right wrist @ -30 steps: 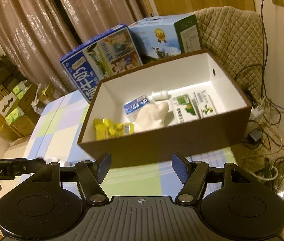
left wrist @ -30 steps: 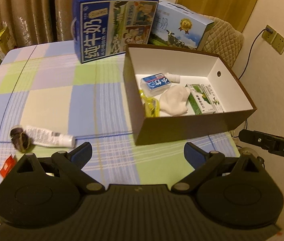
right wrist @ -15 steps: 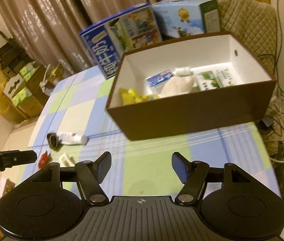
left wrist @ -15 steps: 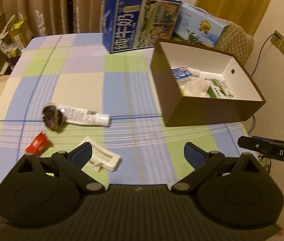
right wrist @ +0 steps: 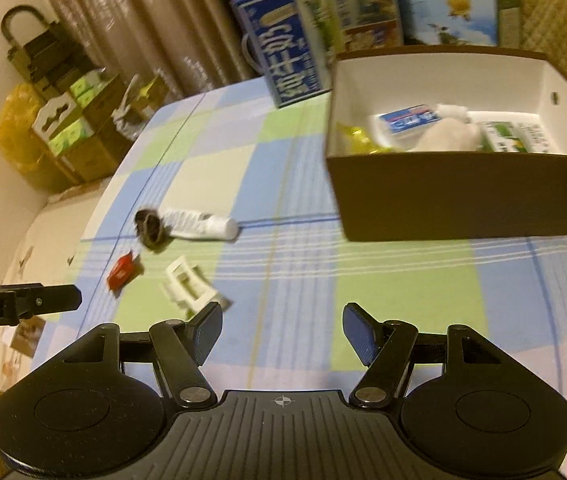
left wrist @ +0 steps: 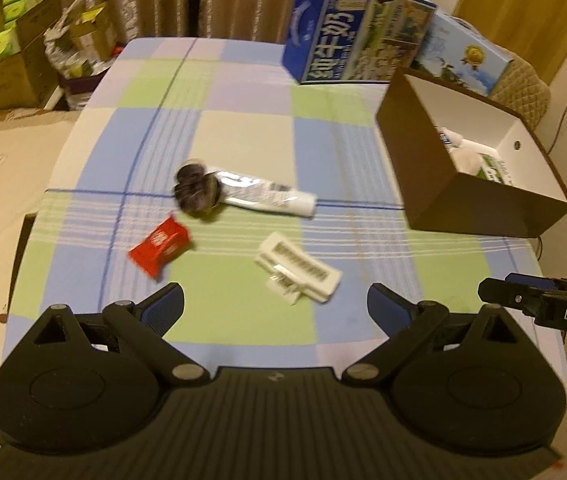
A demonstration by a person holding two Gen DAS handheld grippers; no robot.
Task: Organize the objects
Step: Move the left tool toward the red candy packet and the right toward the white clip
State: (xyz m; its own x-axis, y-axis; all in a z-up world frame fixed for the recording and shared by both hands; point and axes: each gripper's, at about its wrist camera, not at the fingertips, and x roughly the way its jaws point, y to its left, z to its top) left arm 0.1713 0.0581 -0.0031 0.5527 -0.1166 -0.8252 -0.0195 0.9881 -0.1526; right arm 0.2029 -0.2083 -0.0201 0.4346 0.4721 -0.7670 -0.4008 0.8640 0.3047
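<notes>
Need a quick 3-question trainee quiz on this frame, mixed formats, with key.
1. True or false: the left gripper holds the red packet.
2. Which lies outside the brown box? A) yellow wrapper B) white tube C) blue-and-white carton
3. Fill in: the dark round object touches the tube's ____ end, opposite the cap.

Key: 1 false, both the left and the right gripper are open and empty; 2 B; 3 crimped.
</notes>
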